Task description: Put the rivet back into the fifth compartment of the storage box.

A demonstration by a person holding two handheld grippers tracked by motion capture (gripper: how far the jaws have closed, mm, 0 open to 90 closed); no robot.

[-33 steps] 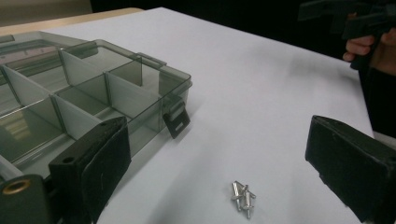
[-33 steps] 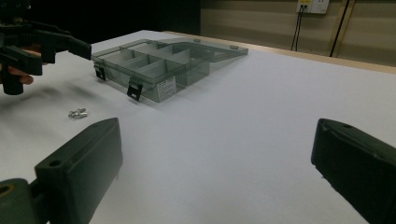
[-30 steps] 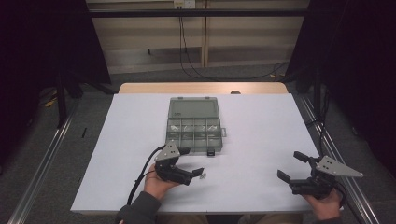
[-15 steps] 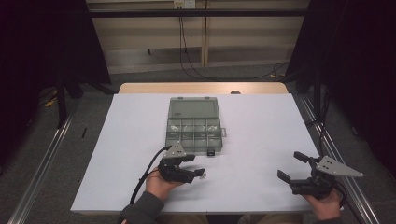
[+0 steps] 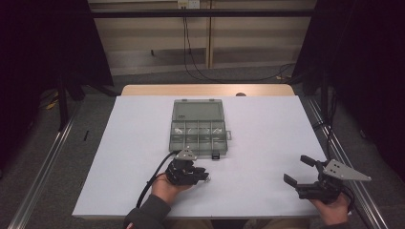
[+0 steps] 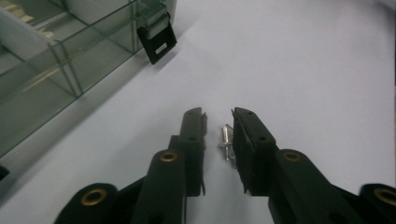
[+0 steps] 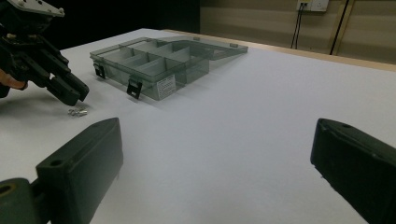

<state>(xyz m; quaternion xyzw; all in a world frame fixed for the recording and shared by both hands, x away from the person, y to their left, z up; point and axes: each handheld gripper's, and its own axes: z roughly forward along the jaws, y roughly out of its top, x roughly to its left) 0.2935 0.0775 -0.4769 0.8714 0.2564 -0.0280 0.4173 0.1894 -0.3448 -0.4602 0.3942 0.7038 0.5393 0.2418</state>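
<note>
Left gripper: its two black jaws are spread to a narrow gap and lowered to the table, bracketing a small bright metal fastener, apparently a short screw or rivet with a head at one end. The piece lies on the white table surface between the jaws, close against the right-hand jaw in the left gripper view. Whether it touches that jaw cannot be told, and nothing is pinched yet.

Handling assessment: the fastener is judged light, rigid and smooth. It is likely to roll or skid if a jaw nudges it before both faces meet it. The best hold is across the shank, square between the flat jaw faces and low to the table. A pinch near the head risks flicking it out.

Just beyond the left gripper stands a clear grey plastic compartment box, lid open and laid back, with black latches on its near wall. Its near compartments look largely empty, and contents farther in are too small to identify.

Right gripper: held near the table's right front corner, well apart from box and fastener, jaws spread wide, holding nothing.
</note>
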